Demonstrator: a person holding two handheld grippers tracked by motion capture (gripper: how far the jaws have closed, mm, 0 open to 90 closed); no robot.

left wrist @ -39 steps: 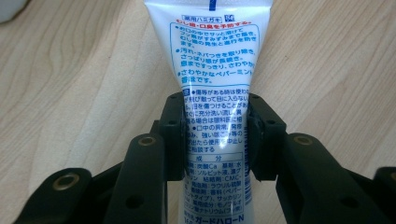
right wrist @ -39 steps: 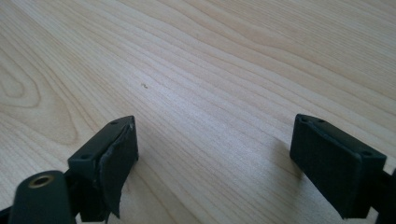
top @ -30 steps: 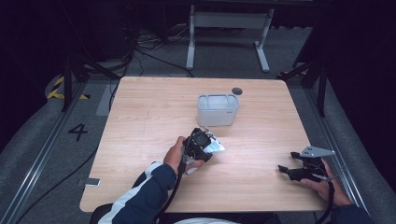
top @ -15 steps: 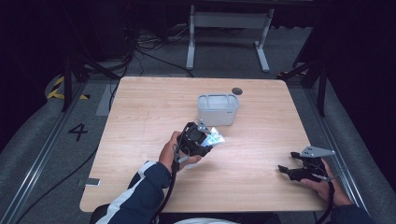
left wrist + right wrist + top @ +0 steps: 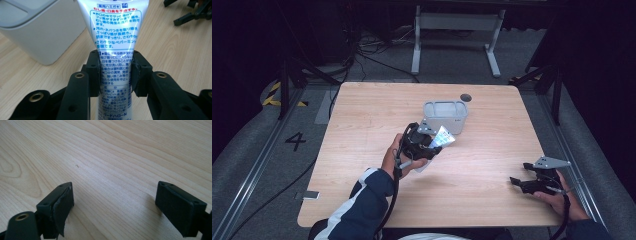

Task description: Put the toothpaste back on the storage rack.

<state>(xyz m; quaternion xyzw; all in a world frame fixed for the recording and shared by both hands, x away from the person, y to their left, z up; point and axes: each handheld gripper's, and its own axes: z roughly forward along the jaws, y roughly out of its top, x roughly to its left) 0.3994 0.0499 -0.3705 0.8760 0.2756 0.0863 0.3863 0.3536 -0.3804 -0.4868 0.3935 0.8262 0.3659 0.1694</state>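
Clamped around the middle of a white toothpaste tube (image 5: 115,50), the left gripper (image 5: 424,145) holds it off the table (image 5: 492,195), and from where I stand the tube (image 5: 443,137) hangs in the air just in front of the pale plastic bin (image 5: 445,116), which sits toward the far middle of the tabletop. In the left gripper view the two black pads (image 5: 94,72) press against the tube's sides, blue and red Japanese print running between them, with the bin's grey wall (image 5: 42,32) close by on the left. So the pick-up looks done: the tube is lifted and near the container. What seems left, judging by how close the bin is, is to carry the tube over the rim and let it go inside; I cannot tell whether anything already lies in there. Over at the near right edge, the right gripper (image 5: 532,182) rests low by the wood with its jaws spread wide and nothing between them, bare grain showing past its pads (image 5: 62,202). Counting up: one tube, one bin, two grippers, one table, and a single small dark round disc (image 5: 466,97) on the wood beyond the bin.
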